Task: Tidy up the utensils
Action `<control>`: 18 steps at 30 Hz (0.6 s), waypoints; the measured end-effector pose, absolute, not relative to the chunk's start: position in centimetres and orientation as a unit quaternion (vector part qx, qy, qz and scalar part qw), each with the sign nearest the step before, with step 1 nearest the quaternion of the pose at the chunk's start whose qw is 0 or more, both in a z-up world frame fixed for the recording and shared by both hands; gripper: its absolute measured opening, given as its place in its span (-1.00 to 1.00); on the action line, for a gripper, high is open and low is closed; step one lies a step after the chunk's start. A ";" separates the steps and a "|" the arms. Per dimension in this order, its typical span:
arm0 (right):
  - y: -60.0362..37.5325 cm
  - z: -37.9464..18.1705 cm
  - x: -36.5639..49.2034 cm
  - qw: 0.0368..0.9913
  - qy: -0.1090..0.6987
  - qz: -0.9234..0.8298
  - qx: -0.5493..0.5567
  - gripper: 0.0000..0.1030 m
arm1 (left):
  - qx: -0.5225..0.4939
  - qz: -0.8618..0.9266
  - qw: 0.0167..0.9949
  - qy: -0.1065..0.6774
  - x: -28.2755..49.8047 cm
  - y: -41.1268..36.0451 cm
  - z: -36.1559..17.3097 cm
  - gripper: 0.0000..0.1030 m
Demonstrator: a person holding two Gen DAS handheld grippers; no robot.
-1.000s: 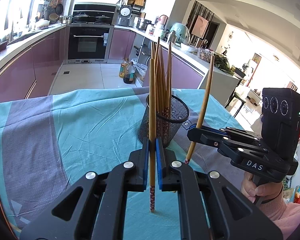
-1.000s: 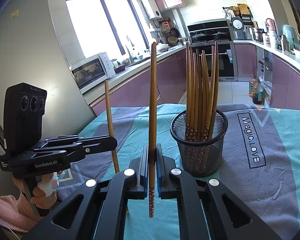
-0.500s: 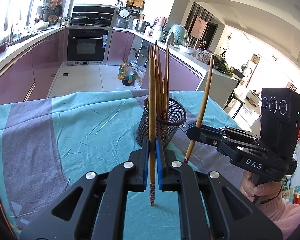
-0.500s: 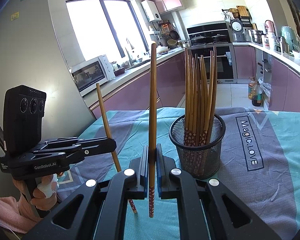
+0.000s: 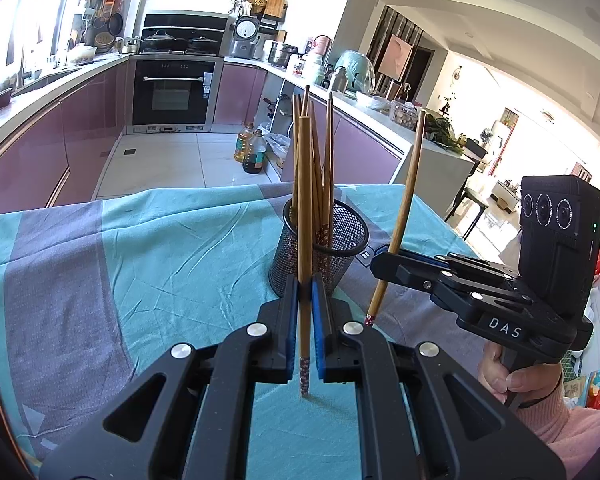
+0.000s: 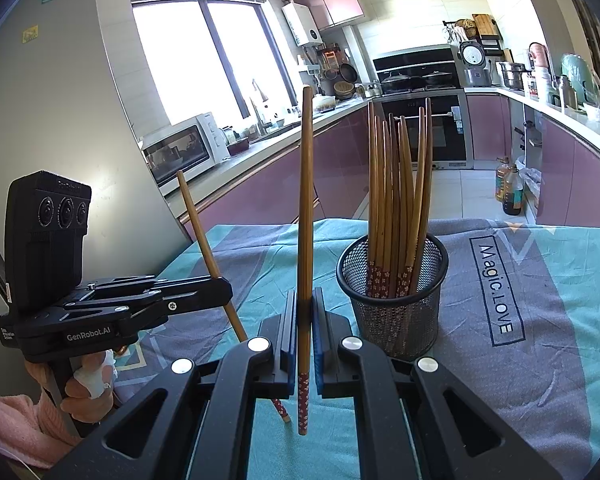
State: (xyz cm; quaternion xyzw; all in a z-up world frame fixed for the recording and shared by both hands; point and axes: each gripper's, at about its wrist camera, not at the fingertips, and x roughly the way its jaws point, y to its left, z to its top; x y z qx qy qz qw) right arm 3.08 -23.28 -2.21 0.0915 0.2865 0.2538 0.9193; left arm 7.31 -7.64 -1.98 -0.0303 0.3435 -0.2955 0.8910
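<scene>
Left gripper (image 5: pixel 305 312): its blue pads are pinched on one chopstick (image 5: pixel 304 216), held upright with the patterned end hanging below the jaws, above the tablecloth (image 5: pixel 140 264).
Right gripper (image 6: pixel 305 320): likewise pressed together on a second chopstick (image 6: pixel 305 208), upright, patterned end down and clear of the cloth.
How the two sit: in the left wrist view the right gripper (image 5: pixel 384 266) shows off to the right with its stick leaning slightly; in the right wrist view the left gripper (image 6: pixel 220 292) shows off to the left, its stick tilted too. Each is carried by a hand in a pink sleeve (image 5: pixel 556 412).
Holder: a black mesh cup (image 6: pixel 394 300) stands on the cloth just beyond both grippers, between them, already filled with a bundle of chopsticks (image 6: pixel 396 200), patterned ends at the bottom.
Step in hand: judging by the layout, the two sticks are lifted and lined up, ready to join the rest in the cup.
Next move: each stick likely has to be raised until its lower tip clears the rim, brought over the opening, lowered into a gap among the bundle, then released.
Risk: the cup looks light and crowded; a tip catching the rim or the bundle could tip it.
</scene>
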 end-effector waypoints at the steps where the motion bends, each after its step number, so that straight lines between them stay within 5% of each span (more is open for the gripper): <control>1: -23.3 -2.2 3.1 0.919 0.286 0.254 0.092 -0.88 | -0.031 -0.296 0.891 0.343 7.3 -7.7 -2.0 -0.85; 18: -23.3 -2.0 3.0 0.921 0.283 0.251 0.092 -0.88 | -0.029 -0.297 0.892 0.340 7.5 -7.8 -1.8 -0.85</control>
